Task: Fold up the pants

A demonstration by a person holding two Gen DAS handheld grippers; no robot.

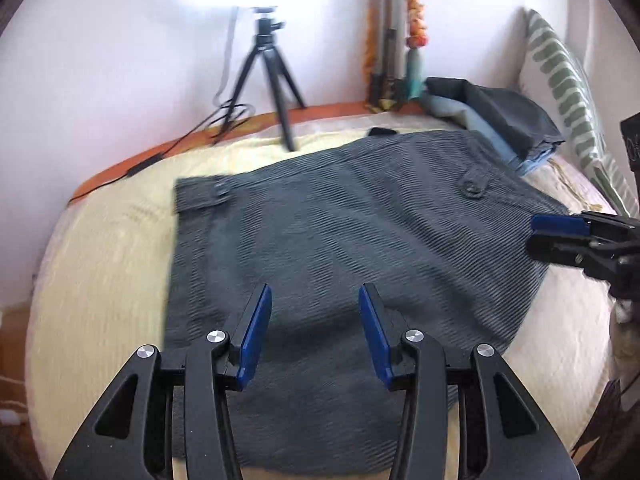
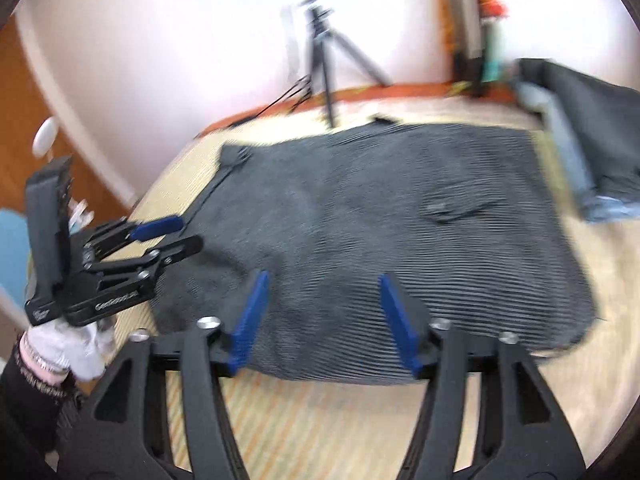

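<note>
Partly blurred, folded pants [image 2: 360, 216] fill bed [image 2: 328, 420]; both grippers empty.

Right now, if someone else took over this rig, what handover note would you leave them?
Left gripper: open, empty, over the near edge of the pants.
Right gripper: open, empty, over the near right part.
Pants: grey corduroy, lying folded into a compact block on the yellow bedspread, button flap up.
Done: looks already folded at least once; exact count unclear.
Left: probably another fold, then move to the folded clothes stack by the pillow.
</note>
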